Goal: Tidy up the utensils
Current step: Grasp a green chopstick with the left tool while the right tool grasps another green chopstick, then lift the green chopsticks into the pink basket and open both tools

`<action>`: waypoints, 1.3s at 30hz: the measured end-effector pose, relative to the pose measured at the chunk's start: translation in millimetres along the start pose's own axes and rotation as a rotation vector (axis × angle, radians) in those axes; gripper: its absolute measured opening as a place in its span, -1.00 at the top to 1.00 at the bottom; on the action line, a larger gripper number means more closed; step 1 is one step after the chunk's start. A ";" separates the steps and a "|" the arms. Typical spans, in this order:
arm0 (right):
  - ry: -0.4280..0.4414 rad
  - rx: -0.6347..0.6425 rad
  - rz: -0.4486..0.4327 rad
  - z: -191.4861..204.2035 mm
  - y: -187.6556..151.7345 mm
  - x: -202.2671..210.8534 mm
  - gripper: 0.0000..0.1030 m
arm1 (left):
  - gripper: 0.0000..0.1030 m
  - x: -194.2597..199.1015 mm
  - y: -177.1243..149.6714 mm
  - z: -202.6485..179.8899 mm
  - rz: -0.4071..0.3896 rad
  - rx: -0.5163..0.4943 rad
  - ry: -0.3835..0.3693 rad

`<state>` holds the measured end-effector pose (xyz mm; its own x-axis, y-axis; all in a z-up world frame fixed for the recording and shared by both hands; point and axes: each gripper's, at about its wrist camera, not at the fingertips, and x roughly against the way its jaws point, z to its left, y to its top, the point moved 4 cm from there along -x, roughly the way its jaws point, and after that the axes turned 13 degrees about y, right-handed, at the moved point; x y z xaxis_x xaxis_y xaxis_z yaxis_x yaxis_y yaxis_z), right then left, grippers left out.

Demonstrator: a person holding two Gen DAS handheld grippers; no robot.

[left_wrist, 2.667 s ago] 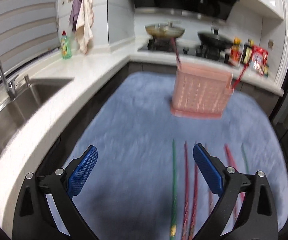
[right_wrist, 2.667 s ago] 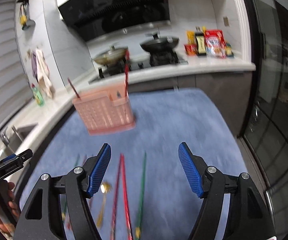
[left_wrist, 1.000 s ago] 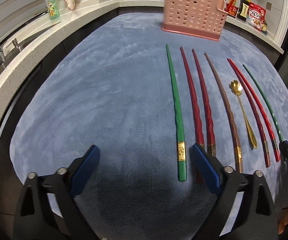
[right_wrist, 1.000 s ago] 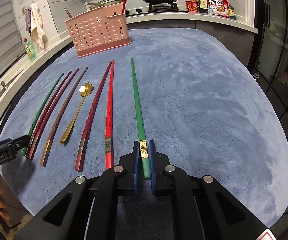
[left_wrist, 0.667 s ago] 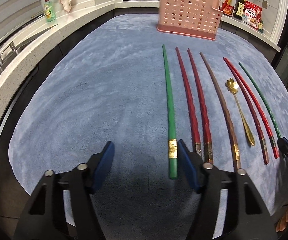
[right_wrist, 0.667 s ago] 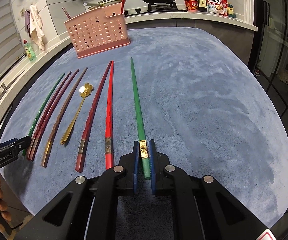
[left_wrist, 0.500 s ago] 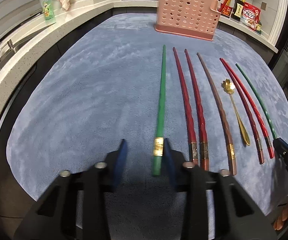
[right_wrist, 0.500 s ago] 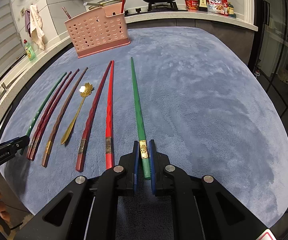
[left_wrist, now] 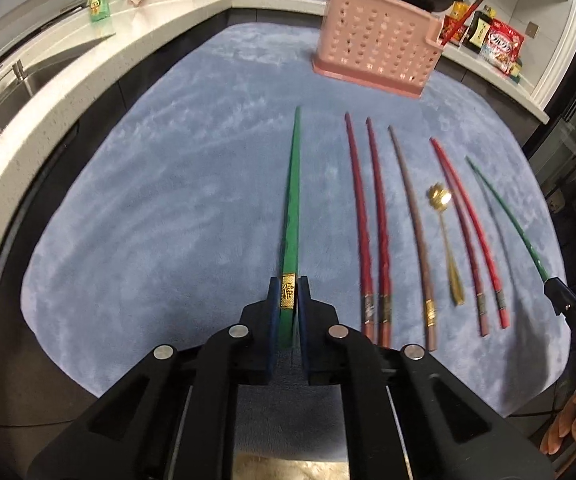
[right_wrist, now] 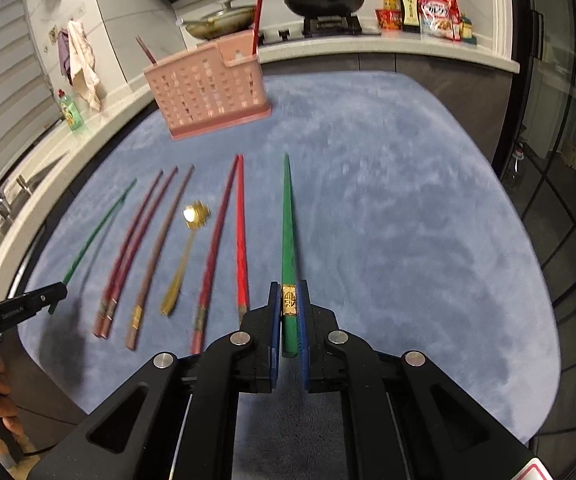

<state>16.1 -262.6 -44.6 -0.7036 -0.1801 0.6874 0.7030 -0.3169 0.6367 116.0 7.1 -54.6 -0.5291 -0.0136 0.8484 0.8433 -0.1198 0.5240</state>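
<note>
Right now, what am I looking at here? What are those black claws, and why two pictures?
No robot: a person holds a hand tool in each hand, each with a camera looking along its two fingers. One picture comes from the left gripper, one from the right gripper. Each is shut on a green chopstick near its gold-banded end. On the blue mat lie more red and brown chopsticks and a gold spoon. Behind stands a pink utensil basket, already holding a couple of sticks.
</note>
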 end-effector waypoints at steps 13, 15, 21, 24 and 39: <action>0.045 0.029 -0.167 18.0 82.7 50.0 0.86 | 0.87 70.0 71.7 14.2 -0.158 0.042 -0.038; 0.043 0.041 -0.191 21.3 96.2 53.4 0.86 | 0.87 77.2 88.2 13.3 -0.188 0.040 -0.032; 0.049 0.069 -0.247 27.3 130.7 54.6 0.86 | 0.87 87.7 130.0 10.0 -0.244 0.048 -0.033; 0.057 0.072 -0.277 28.4 151.1 56.6 0.86 | 0.87 91.4 151.4 7.7 -0.271 0.048 -0.030; 0.226 0.028 -0.452 45.2 275.7 66.8 0.86 | 0.87 134.3 272.6 -7.1 -0.438 0.087 -0.101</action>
<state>167.6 -319.9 192.6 -0.9408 -0.2288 0.2500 0.3234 -0.3853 0.8643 274.2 -34.5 201.6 -0.8296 0.1172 0.5459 0.5488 -0.0086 0.8359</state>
